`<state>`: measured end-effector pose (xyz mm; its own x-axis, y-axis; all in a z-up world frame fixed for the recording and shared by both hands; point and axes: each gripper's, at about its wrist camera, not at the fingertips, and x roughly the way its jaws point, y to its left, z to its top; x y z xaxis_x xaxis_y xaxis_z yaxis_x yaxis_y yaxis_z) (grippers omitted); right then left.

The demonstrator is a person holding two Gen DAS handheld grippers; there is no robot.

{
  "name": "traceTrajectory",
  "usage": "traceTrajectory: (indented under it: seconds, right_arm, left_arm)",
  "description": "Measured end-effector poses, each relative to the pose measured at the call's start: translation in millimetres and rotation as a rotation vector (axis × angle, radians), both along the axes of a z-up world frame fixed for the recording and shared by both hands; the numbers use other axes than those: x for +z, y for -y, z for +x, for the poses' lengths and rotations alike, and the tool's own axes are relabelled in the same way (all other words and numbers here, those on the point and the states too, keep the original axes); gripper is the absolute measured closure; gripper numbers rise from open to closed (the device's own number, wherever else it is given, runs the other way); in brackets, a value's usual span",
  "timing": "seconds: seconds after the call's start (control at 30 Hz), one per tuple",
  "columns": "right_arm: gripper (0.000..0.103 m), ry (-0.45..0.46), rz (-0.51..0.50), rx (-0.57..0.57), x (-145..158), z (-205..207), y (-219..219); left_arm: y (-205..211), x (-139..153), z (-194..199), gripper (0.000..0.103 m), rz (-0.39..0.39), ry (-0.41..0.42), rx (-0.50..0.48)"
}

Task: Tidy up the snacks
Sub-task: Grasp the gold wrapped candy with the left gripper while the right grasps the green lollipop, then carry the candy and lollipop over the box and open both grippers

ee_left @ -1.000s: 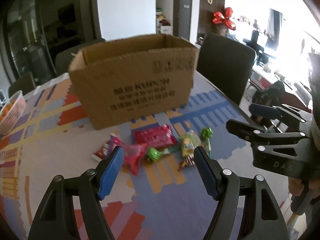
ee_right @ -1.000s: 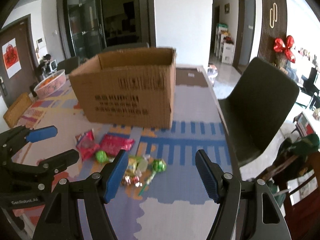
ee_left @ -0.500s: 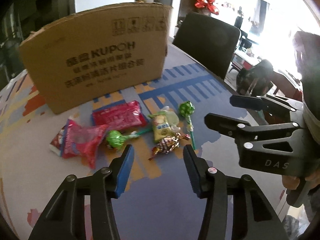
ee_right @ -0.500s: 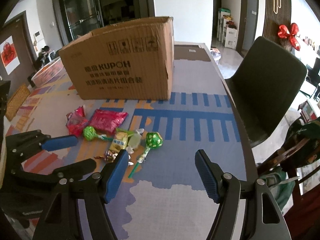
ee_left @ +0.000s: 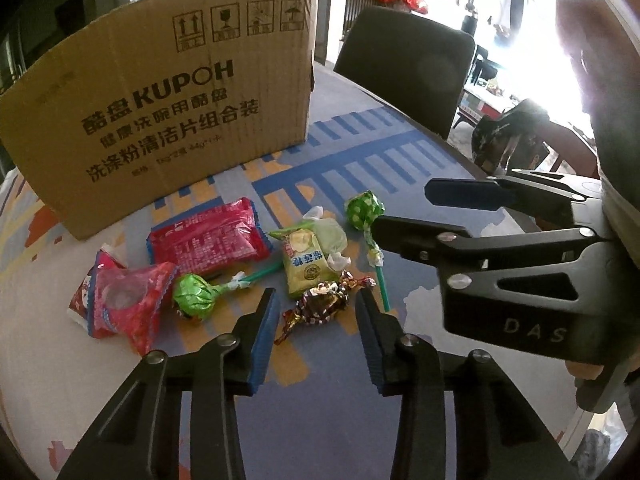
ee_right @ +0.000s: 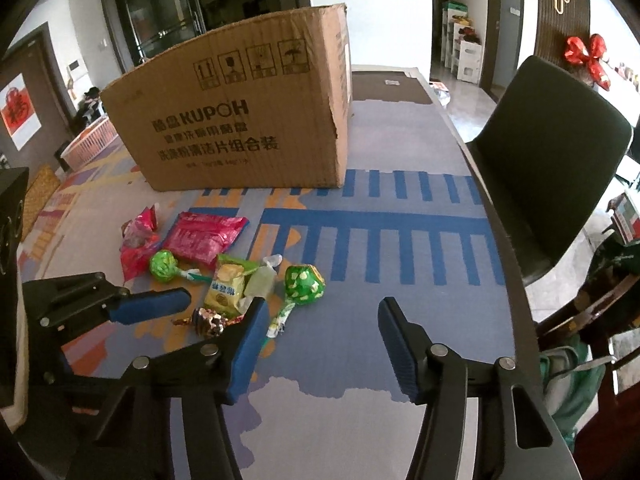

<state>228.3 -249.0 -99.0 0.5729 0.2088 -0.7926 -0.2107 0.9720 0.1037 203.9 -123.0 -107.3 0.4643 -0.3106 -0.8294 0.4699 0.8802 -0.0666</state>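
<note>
Several snacks lie on the patterned tablecloth before a brown KUPOH cardboard box [ee_left: 160, 112] [ee_right: 248, 116]: two red packets [ee_left: 204, 240], two green lollipops [ee_left: 194, 296] [ee_right: 304, 280], a yellow-green packet [ee_left: 304, 264] and a gold-brown wrapped candy [ee_left: 320, 306] [ee_right: 206, 322]. My left gripper [ee_left: 316, 320] is open, low over the table, its fingers either side of the wrapped candy. My right gripper [ee_right: 322, 328] is open and empty, just right of the snacks.
A dark chair [ee_right: 548, 152] stands at the table's right edge. A pink basket [ee_right: 92, 140] sits far left behind the box. The right gripper's body [ee_left: 520, 264] is close on the right in the left wrist view.
My left gripper has come down and forward toward the snacks and narrowed its jaws around the wrapped candy. My right gripper has also come lower and closer, staying wide open.
</note>
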Motion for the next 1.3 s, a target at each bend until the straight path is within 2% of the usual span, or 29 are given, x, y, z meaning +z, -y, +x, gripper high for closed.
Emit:
traceTrajectory:
  seconds: [0.2,0.43,0.63,0.73,1.03,1.3]
  right_arm:
    - [0.050,-0.009,0.004,0.006,-5.7,10.2,-5.6]
    - [0.053,-0.009,-0.011,0.010,-9.4,19.6,-10.9]
    - [0.064,-0.018,-0.024,0.018,-14.5,24.2,-15.8]
    - [0.076,-0.033,-0.017,0.025,-17.9,25.2,-18.2]
    - [0.076,-0.017,-0.002,0.012,-6.7,10.5,-17.5]
    - [0.076,0.029,0.010,0.008,19.7,-4.3,-18.5]
  left_arm:
    - [2.0,-3.6,5.0,0.072,0.000,-0.015,0.004]
    - [1.1,-3.9,5.8,0.074,-0.007,-0.013,0.015]
    - [-9.6,-2.8,5.5,0.074,-0.036,-0.029,0.049]
    - [-13.6,0.1,3.9,0.074,-0.045,-0.025,0.059]
    - [-27.3,19.7,-5.7,0.074,-0.099,-0.002,0.095]
    - [-33.7,50.0,-13.2,0.074,-0.121,0.068,0.118]
